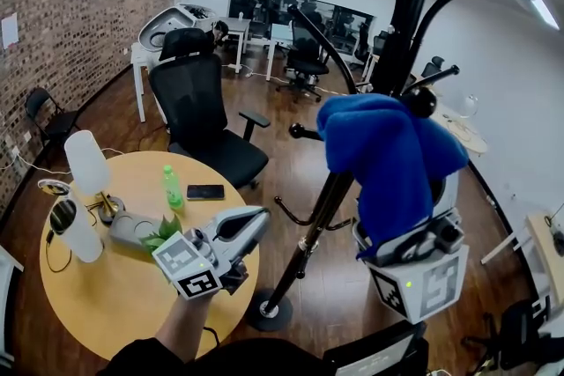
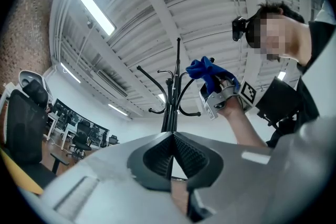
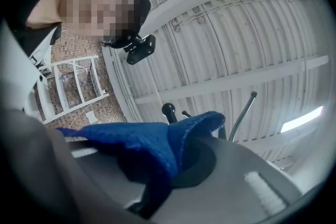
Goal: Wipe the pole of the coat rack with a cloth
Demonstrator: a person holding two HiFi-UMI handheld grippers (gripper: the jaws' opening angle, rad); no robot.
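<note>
The left gripper (image 1: 249, 227) is hovering over the near right edge of the round wooden table (image 1: 115, 295), its jaws pressed together on nothing and aiming up at the rack. The right gripper (image 1: 412, 244) is pinching a blue cloth (image 1: 388, 150), which is bunching up over its jaws. Just left of and behind the cloth, the coat rack pole (image 1: 328, 200) is rising from its base (image 1: 268, 309), its long axis running upright. The left gripper view is showing the cloth beside the pole at hook height; contact cannot be told. The right gripper is the nearer one, so it probably needs to press leftward, then stroke along the pole. Farther off, a green bottle (image 1: 173, 187) and a black office chair (image 1: 198, 110) are standing.
</note>
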